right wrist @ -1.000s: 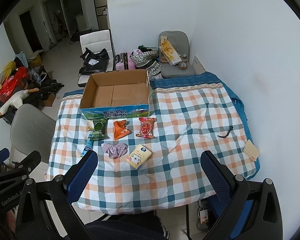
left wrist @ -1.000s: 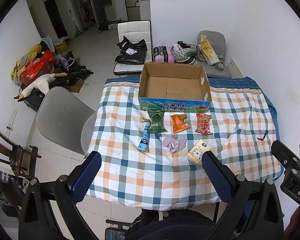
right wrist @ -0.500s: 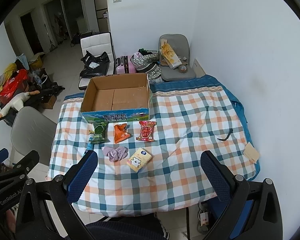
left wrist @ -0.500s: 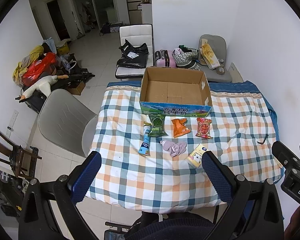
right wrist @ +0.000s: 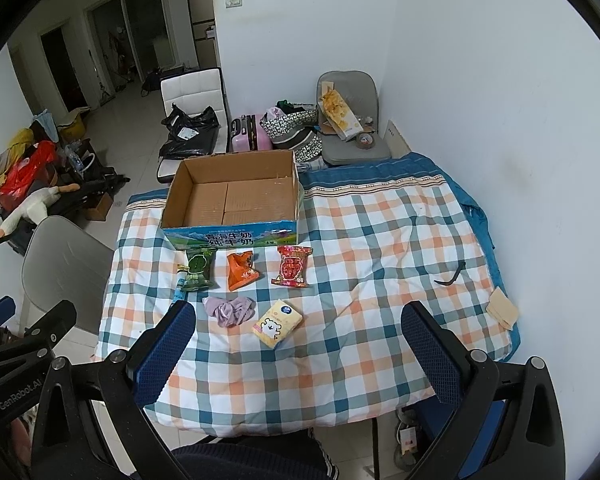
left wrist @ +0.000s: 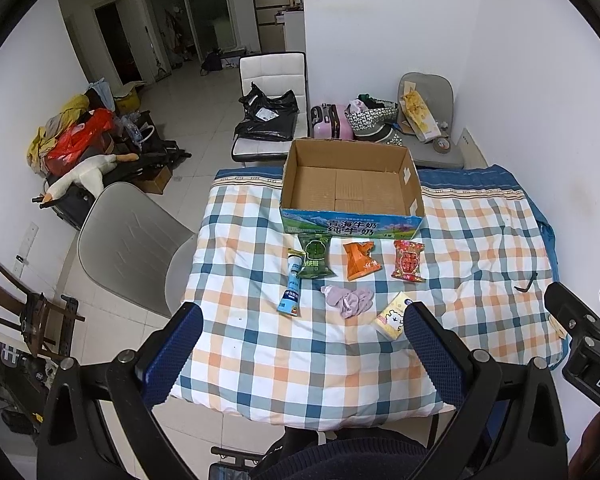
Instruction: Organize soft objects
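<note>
Checked table (left wrist: 480, 240) in white-walled room

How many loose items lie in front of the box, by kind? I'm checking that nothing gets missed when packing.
Snack packets: 3, namely green packet, orange packet, red packet
Tubes: 1, blue tube
Cloth pieces: 1, purple cloth
Tissue packs: 1, yellow tissue pack
Total: 6, all on the checked blanket; the cardboard box holds nothing.

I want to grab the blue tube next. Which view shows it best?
The left wrist view: the blue tube lies in full view beside the green packet. In the right wrist view a finger of the right tongs hides its lower end.
</note>
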`<state>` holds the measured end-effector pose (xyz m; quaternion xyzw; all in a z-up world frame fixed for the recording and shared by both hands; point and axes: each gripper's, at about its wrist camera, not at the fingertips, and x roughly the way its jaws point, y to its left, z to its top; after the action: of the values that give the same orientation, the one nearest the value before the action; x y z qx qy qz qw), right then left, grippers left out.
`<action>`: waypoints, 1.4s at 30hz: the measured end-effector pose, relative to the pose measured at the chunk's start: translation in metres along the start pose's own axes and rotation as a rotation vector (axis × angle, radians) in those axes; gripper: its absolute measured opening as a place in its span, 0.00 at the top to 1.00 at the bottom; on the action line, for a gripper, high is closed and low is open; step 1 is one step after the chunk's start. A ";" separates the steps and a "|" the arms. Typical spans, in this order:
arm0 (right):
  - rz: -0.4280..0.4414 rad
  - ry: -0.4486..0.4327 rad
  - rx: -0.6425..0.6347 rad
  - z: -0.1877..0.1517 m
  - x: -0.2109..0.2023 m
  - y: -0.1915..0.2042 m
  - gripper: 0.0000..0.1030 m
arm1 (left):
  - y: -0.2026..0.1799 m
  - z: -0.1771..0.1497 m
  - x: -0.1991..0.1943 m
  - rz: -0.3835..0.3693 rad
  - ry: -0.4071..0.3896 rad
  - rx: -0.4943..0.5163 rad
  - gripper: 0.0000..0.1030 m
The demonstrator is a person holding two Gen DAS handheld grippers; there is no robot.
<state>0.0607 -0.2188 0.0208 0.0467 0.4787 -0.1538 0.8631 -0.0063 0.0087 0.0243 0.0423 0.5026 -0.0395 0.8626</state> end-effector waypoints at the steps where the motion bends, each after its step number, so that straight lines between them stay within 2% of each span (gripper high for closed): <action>1: -0.001 -0.001 -0.001 0.000 0.000 0.000 0.00 | 0.000 0.002 -0.001 0.001 -0.001 0.001 0.00; 24: -0.001 -0.008 0.000 -0.007 0.003 0.000 0.00 | -0.001 -0.004 0.000 -0.001 -0.004 0.000 0.00; 29: 0.000 -0.014 0.001 0.003 0.004 -0.001 0.00 | 0.000 -0.002 -0.001 0.001 -0.007 0.002 0.00; 39: 0.002 -0.015 0.002 -0.002 0.005 0.000 0.00 | 0.003 0.005 -0.002 -0.001 -0.006 -0.002 0.00; 42: 0.019 0.033 0.022 0.007 0.023 -0.002 0.00 | 0.005 0.016 0.010 0.000 0.001 -0.014 0.00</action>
<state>0.0773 -0.2271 0.0054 0.0633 0.4909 -0.1502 0.8558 0.0133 0.0118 0.0240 0.0364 0.5034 -0.0361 0.8625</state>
